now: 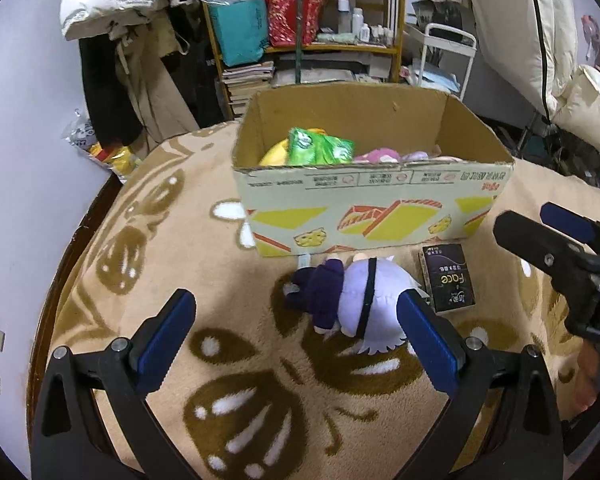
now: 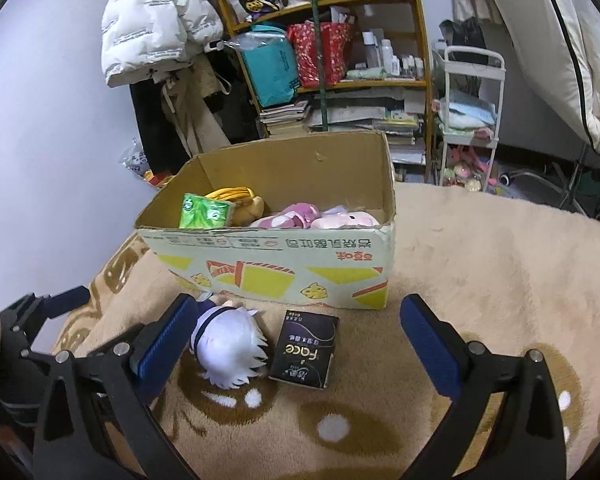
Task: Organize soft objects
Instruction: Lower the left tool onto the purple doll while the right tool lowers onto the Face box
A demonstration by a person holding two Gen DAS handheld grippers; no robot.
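Left wrist view: left gripper [image 1: 296, 336] jaws spread, empty, above the white-haired purple plush doll [image 1: 348, 300] lying on the beige blanket [image 1: 172, 240], just beside the black tissue pack [image 1: 448, 278] and open cardboard box [image 1: 372, 208]. Right gripper [image 2: 296, 340] jaws likewise spread, empty.

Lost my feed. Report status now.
Both hand-held grippers open, left, right, empty. White-haired plush on blanket before box, beside black tissue pack. Nothing blocking.
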